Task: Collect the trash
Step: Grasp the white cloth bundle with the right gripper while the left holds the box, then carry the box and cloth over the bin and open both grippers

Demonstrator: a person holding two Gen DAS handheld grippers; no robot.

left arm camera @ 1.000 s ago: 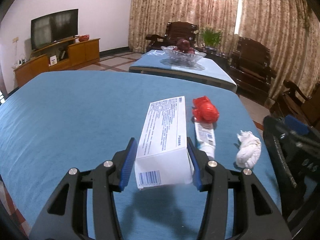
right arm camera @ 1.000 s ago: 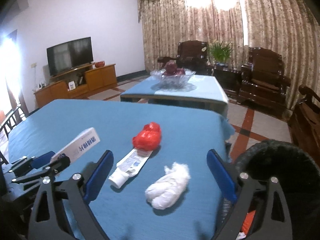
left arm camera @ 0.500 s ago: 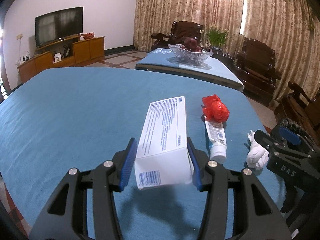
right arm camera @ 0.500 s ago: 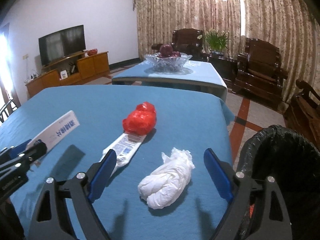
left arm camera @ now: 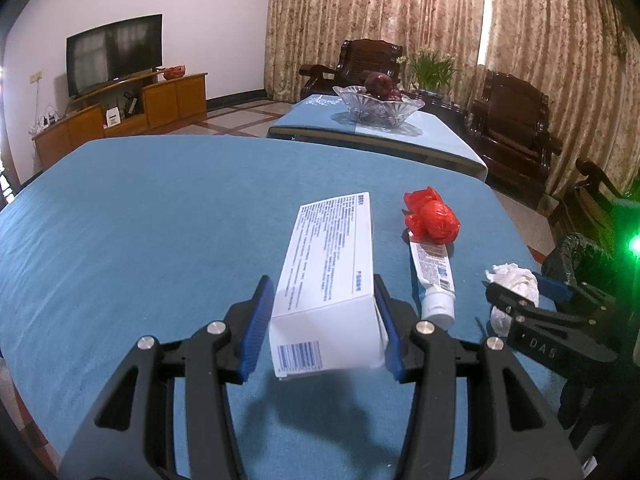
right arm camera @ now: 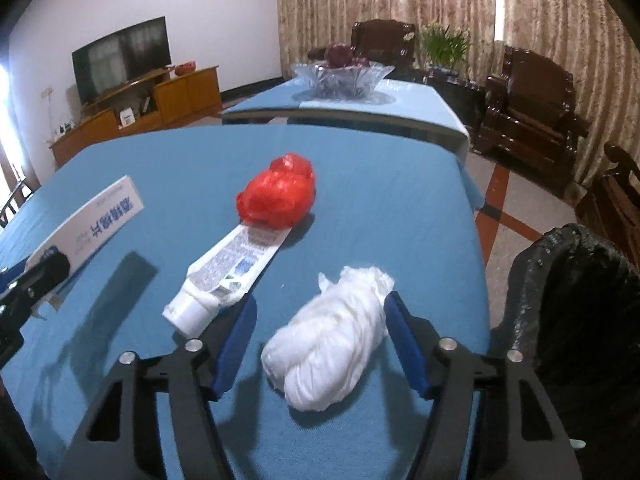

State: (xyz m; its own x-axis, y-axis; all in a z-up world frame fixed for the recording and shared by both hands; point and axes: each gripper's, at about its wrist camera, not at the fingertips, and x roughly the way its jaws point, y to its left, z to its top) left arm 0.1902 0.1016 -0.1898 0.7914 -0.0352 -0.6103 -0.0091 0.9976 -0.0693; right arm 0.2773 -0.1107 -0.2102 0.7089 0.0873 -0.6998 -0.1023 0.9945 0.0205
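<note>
Closing: right gripper jaws are drawing in around the tissue wad; the wad lies between them, with a gap showing at the left pad, so no squeeze yet.
Step in hand: grasping the wad, one piece of a clear-up that looks only begun.
Left gripper: pinching the box by its near end, box lifted clear of the table with its shadow below.
Landmark: tube, lying on the table.
Wad: just right of the tube's cap end, near the table's right edge.
Red bag: touching the tube's far end.
Box: left of the tube, in the air.
Bin: black-lined, off the table's right edge, beyond the wad from the tube.
Next move, as I judge: finish the squeeze until the soft wad gives, lift, then swing right over the bin and let go.
Care: the left pad sits close to the tube's cap; a sloppy close could nudge it.
Left on the table after that: tube and red bag.
</note>
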